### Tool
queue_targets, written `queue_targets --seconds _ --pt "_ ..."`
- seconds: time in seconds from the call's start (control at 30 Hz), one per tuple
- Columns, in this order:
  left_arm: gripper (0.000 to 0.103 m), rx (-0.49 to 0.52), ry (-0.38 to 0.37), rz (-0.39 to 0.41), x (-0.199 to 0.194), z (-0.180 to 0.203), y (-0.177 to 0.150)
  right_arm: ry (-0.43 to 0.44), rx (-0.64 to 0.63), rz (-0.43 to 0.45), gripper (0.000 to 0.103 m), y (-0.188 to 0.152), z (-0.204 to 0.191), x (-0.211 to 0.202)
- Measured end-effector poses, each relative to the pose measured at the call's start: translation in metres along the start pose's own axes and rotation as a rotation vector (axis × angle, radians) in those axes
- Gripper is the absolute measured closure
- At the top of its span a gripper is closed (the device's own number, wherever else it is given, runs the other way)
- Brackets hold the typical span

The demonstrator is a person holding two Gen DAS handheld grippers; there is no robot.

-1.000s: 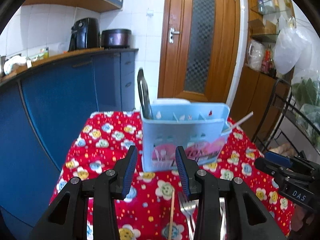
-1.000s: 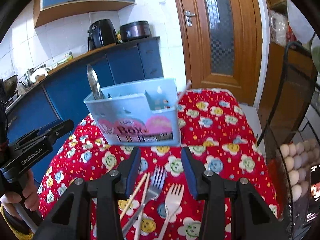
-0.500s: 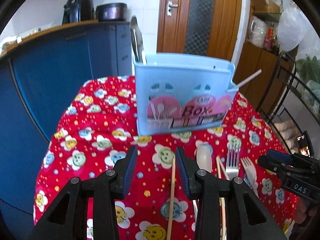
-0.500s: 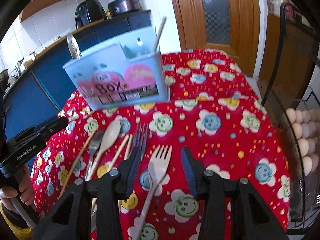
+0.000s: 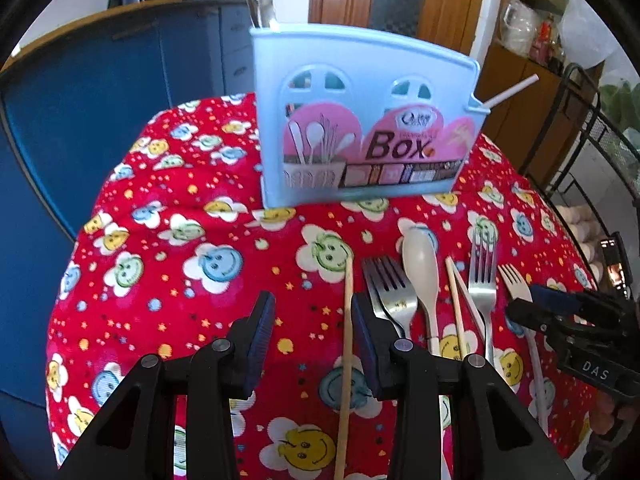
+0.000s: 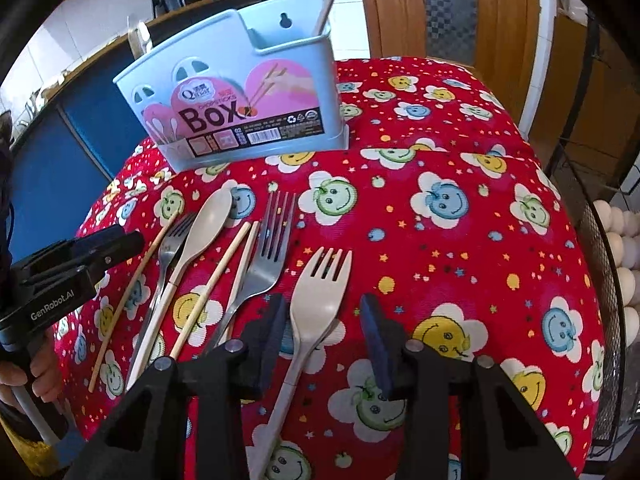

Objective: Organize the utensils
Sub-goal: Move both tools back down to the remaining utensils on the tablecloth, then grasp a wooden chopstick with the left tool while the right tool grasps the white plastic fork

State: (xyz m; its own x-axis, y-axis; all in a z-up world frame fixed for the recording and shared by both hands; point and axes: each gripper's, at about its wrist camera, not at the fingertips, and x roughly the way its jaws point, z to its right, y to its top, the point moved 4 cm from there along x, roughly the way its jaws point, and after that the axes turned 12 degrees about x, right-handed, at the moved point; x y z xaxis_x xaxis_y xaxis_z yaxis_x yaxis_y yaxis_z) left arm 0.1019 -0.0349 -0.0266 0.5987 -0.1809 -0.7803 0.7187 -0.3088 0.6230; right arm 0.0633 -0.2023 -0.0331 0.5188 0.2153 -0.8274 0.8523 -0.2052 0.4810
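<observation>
Bamboo-coloured and thin, a single chopstick (image 5: 347, 344) runs lengthwise through the gap of the left gripper (image 5: 312, 334) in the left wrist view, lying close to the right-hand finger and pointing toward the blue utensil box (image 5: 360, 120) at the far side of the surface (image 5: 168, 264). The left fingers (image 5: 260, 328) stand spread, and I cannot tell whether either one touches the stick. Its long axis follows the way the fingers point, so a squeeze would, I judge, take it across its width. To the right lie a steel fork (image 5: 386, 292), a cream spoon (image 5: 420, 264), a pair of chopsticks (image 5: 456, 300), a second steel fork (image 5: 482, 272) and a cream fork (image 5: 514, 280); the right gripper (image 5: 536, 308) covers that last fork's neck, and the lower ends of all the handles are hidden behind the left gripper's body.

From the right wrist view, the cream fork (image 6: 320, 292) lies between the right fingers (image 6: 272, 332), tines pointing to the box (image 6: 240, 92), handle running back under the gripper (image 6: 322, 332). These fingers are closing, with a gap on both sides of the fork's neck, so nothing is pinched yet. The right hand is plainly the nearer to this fork. The left gripper (image 6: 100, 248) hides part of the single chopstick (image 6: 132, 284), and the box's inner compartments cannot be made out.
</observation>
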Motion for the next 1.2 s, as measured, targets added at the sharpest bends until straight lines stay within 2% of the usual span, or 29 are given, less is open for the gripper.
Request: queue_targets --seconds 0.2,0.33,0.4,0.83,1.0,1.13,1.2 --pt "0.063 0.025 -0.039 -0.043 0.008 0.008 -0.004 -0.046 -0.039 0.007 0.075 -0.001 -0.003 0.001" --pt "0.063 0.047 -0.027 -0.065 0.013 0.012 -0.005 -0.055 -0.048 0.008 0.078 -0.001 -0.003 0.003" --pt "0.063 0.052 -0.023 -0.073 0.016 0.012 -0.005 -0.065 -0.058 0.013 0.090 -0.001 -0.004 0.004" --pt "0.064 0.080 -0.008 -0.077 0.020 0.014 -0.003 -0.070 -0.078 0.035 0.093 -0.003 -0.008 0.005" --pt "0.074 0.101 -0.016 -0.076 0.021 0.016 -0.002 -0.067 -0.077 0.042 0.093 -0.004 -0.008 0.004" --pt "0.090 0.111 -0.023 -0.071 0.021 0.019 -0.001 -0.047 -0.056 0.042 0.095 -0.003 -0.006 0.003" --pt "0.095 0.107 -0.027 -0.068 0.020 0.019 -0.001 -0.019 -0.035 0.039 0.097 -0.002 -0.004 0.001"
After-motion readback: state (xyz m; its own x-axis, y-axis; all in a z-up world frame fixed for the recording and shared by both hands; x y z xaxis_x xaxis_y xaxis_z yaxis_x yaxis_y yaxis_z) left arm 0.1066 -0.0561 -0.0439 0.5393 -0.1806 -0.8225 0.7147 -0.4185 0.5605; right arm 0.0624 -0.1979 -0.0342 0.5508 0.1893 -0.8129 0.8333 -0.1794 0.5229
